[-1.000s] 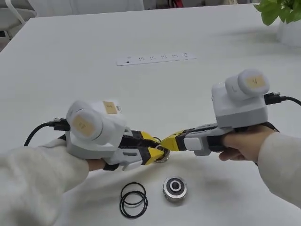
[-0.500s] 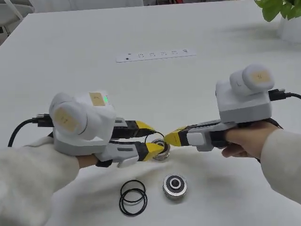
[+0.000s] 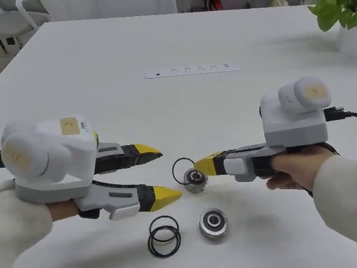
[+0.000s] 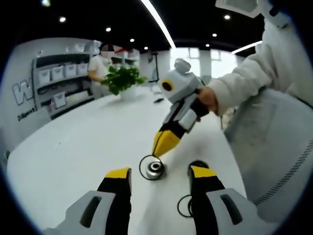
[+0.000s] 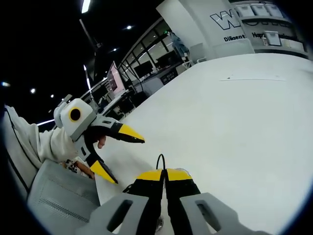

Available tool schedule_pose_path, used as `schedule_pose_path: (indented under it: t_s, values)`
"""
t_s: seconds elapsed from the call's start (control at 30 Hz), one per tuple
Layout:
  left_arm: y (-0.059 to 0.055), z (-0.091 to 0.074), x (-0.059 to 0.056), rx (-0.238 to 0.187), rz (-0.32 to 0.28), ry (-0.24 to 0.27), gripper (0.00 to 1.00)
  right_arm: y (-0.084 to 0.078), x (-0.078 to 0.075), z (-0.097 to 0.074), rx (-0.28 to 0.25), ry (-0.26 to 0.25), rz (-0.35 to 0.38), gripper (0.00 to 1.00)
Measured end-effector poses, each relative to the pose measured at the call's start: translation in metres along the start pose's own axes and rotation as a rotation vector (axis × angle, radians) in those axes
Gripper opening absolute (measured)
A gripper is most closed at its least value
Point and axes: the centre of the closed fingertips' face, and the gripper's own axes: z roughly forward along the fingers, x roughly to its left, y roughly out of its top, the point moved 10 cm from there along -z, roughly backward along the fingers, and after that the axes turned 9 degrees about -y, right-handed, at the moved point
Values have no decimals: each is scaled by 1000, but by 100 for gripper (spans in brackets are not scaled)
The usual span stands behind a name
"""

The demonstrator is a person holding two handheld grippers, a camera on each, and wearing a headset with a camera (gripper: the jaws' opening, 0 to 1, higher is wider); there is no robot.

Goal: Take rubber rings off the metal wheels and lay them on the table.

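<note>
My right gripper [image 3: 202, 164] is shut on a thin black rubber ring [image 3: 177, 171], which stands as a loop against a small metal wheel [image 3: 195, 178] on the white table [image 3: 111, 84]. I cannot tell whether the ring is free of the wheel. In the right gripper view the ring [image 5: 160, 159] pokes up from the shut gripper [image 5: 164, 174]. My left gripper [image 3: 163, 173] is open, left of the wheel and apart from it. Its own view has the gripper [image 4: 160, 173] framing that wheel [image 4: 155, 167]. A second wheel [image 3: 213, 221] and two loose rings [image 3: 164, 235] lie nearer me.
A white power strip [image 3: 192, 71] lies flat in the middle of the table. A potted plant [image 3: 333, 14] stands at the far right corner. A chair [image 3: 25, 17] is beyond the far left edge. A person [image 4: 100, 66] stands by shelves in the background.
My left gripper has opened, let go of the wheel and drawn back to the left. The wheel now rests on the table. The right gripper keeps hold of the ring.
</note>
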Motion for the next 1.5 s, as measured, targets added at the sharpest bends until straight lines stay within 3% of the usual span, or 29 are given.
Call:
schedule_pose_path:
  t_s: [0.37,0.73,0.93,1.13,1.27,1.5]
  values:
    - [-10,-34,-18,-6,-58,53,55,-6,21,6,49,78,-22,0]
    - [-32,-71,-49,45,-114,86,59,-20,39,15,143,147,-58,0]
    - [-40,-82,-59,53,-140,116,59,-25,48,17,178,184,-66,0]
    - [-49,-89,-70,68,-165,135,60,-35,54,20,250,231,-68,0]
    - [-53,-92,-72,66,-184,151,60,-40,54,21,280,222,-84,0]
    - [-55,-98,-70,58,-190,196,61,-41,47,21,280,165,-109,0]
